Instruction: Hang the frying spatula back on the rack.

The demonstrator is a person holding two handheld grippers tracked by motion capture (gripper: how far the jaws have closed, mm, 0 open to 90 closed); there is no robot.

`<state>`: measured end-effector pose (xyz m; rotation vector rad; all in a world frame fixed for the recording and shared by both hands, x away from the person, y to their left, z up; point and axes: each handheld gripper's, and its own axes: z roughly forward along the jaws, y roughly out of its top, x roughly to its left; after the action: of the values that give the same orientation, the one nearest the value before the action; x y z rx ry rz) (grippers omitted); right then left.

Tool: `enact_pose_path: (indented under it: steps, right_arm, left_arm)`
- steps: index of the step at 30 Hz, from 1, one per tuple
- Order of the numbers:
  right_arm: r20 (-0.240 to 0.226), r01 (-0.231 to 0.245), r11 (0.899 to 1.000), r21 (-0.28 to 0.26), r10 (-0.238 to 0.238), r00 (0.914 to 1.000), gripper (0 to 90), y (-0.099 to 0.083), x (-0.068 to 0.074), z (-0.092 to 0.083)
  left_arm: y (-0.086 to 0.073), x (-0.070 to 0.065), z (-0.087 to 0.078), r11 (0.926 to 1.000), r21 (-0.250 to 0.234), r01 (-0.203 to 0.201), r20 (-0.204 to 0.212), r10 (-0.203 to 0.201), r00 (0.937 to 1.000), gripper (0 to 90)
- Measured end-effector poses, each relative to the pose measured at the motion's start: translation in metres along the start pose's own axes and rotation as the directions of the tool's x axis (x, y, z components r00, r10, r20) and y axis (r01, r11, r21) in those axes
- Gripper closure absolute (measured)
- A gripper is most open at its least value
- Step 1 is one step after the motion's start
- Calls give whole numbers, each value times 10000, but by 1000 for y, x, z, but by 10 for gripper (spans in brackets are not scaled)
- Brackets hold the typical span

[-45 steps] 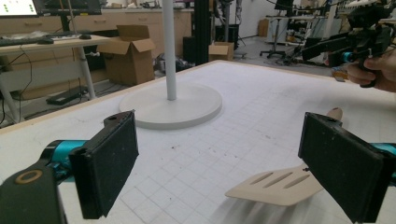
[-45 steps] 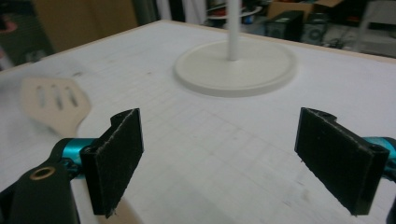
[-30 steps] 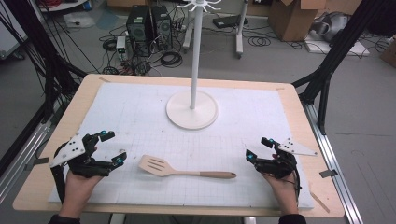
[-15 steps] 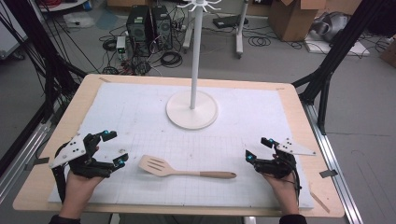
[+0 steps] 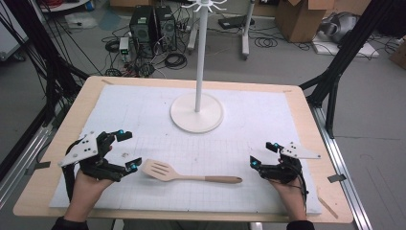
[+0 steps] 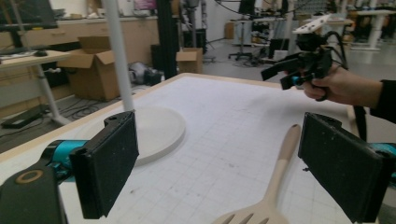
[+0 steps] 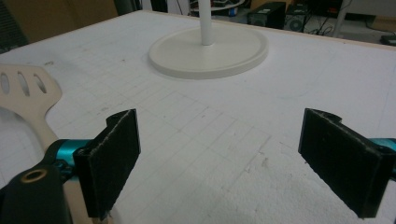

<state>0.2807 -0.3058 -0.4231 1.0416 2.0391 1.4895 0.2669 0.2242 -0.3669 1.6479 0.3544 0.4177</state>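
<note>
Two grippers rest on the counter (image 5: 57,143), nothing lifted yet. Our left gripper (image 5: 128,149) stands wide open and empty, just beside the slotted head of the pale wooden spatula (image 5: 189,175), which lies flat between us. Our right gripper (image 5: 263,154), likewise spread and empty, waits near the handle's end. Grasping, and perhaps hanging on the white round-based stand (image 5: 197,111), remains.

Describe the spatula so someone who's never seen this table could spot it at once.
Start at the white stand with its round base on the white gridded mat. Nearer the person, between the left gripper and right gripper, lies the wooden spatula, flat. It is the one loose item: pale wood, slotted blade toward the left gripper.
</note>
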Motion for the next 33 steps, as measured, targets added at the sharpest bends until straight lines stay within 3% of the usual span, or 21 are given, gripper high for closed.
enact_pose_path:
  steps: [5,11,14,17,20,23,28,33]
  right_arm:
    - [22,-59,9999,94,58,10000,117,-1,-2,2]
    - [-5,-38,9999,109,38,10000,117,-1,-2,2]
    - [-34,-54,10000,72,55,10000,116,-1,-3,1]
    - [-20,-72,10000,45,72,10000,116,-1,-3,1]
    - [-21,-107,9999,69,107,9999,117,-1,-3,1]
    - [-23,-63,10000,65,63,10000,117,-2,-3,2]
    - [-2,-129,9998,146,129,9999,117,-2,-3,2]
    - [-19,-117,9998,151,117,9999,117,-3,-4,2]
  left_arm:
    - [14,-4,21,9990,374,-234,720,207,9972,125]
    - [18,-7,46,9952,963,-147,1256,25,9921,125]
    - [22,-10,65,9856,1657,-341,1543,83,9880,132]
    - [23,-13,73,9816,1851,-479,1719,157,9850,142]
    - [24,-14,88,9694,2367,-648,2053,152,9786,143]
    - [23,-15,94,9642,2566,-662,2203,83,9754,143]
    - [17,-18,111,9352,3414,-934,2564,30,9666,144]
    - [14,-24,126,9078,3999,-1262,3009,0,9537,160]
